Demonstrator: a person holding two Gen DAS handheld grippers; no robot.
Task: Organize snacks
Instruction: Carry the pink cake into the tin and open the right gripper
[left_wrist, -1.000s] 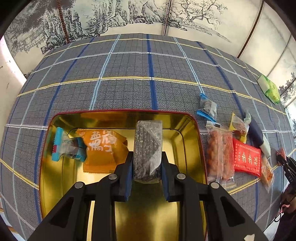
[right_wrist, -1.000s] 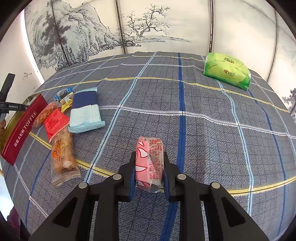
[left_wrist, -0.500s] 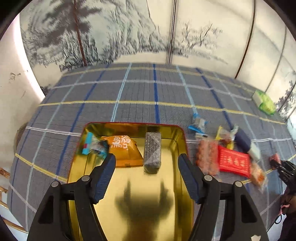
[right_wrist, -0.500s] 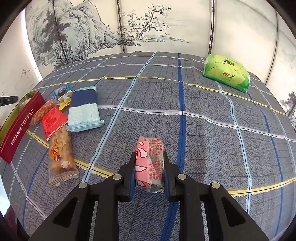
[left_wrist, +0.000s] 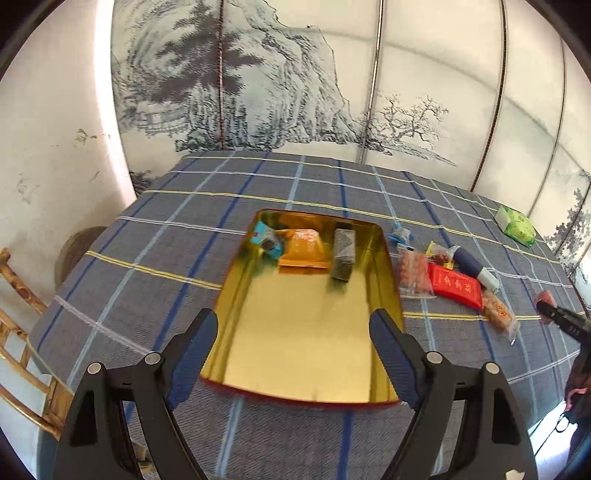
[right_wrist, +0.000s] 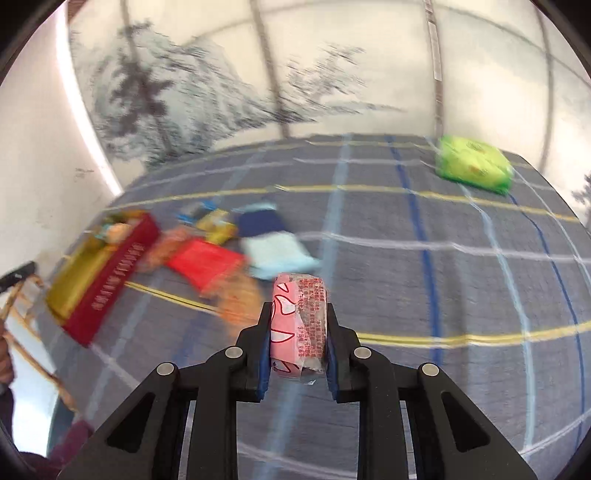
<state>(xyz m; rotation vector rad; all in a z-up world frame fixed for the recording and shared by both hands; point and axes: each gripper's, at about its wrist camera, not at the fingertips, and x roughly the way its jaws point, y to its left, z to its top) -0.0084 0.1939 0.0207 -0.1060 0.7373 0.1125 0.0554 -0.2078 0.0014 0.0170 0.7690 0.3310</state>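
A gold tin with red sides (left_wrist: 258, 317) lies on the plaid cloth. At its far end lie a grey-black packet (left_wrist: 344, 254), an orange packet (left_wrist: 305, 248) and a small blue-wrapped sweet (left_wrist: 266, 240). My left gripper (left_wrist: 291, 354) hangs above the tin's near end, its jaws opening with nothing between them. My right gripper (right_wrist: 297, 332) is shut on a pink snack packet (right_wrist: 298, 325), lifted off the cloth. The right gripper (left_wrist: 554, 314) also shows at the right edge of the left wrist view. The tin (right_wrist: 107, 273) is blurred at the left in the right wrist view.
Loose snacks lie right of the tin: a clear bag of orange pieces (left_wrist: 413, 271), a red packet (left_wrist: 456, 286), a navy and pale blue packet (left_wrist: 476, 267) and small sweets. A green pack (left_wrist: 515, 225) sits far right. A bamboo chair (left_wrist: 22, 325) stands at the left.
My left gripper let go of the grey-black packet in the tin, opened and drew back and up. My right gripper lifted the pink packet and swung toward the left.
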